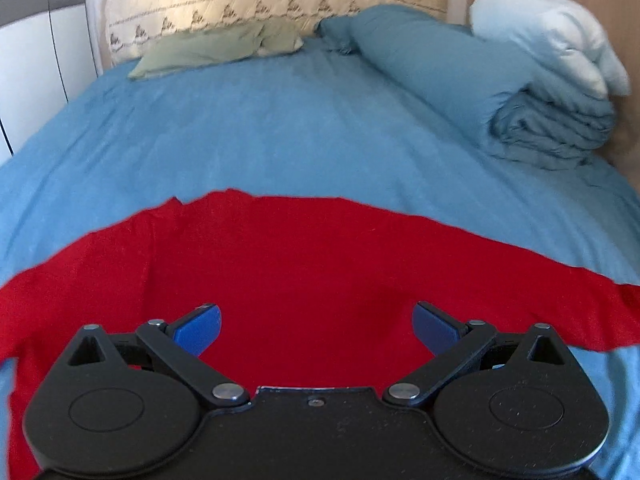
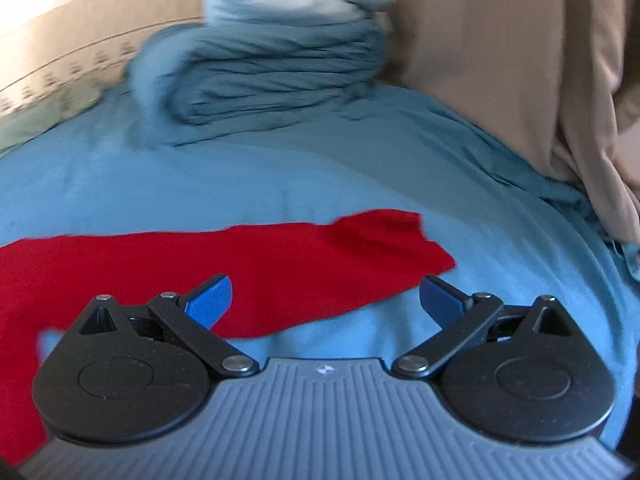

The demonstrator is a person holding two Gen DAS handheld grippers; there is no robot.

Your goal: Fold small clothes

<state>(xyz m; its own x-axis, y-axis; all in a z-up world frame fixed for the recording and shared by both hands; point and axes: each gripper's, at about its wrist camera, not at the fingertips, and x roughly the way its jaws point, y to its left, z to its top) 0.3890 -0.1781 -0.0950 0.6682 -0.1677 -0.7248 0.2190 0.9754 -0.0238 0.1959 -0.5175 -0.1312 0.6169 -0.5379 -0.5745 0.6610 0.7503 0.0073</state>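
Red garment [image 1: 304,264] lies flat, long axis sideways; both tools [image 1: 316,330] [image 2: 324,304] gape wide, holding nothing.

Both wrist views low, close over bed [image 1: 280,140] — sharing red garment [image 1: 300,272]

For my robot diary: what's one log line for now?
left gripper: open, empty | right gripper: open, empty | red garment: spread on blue bedsheet
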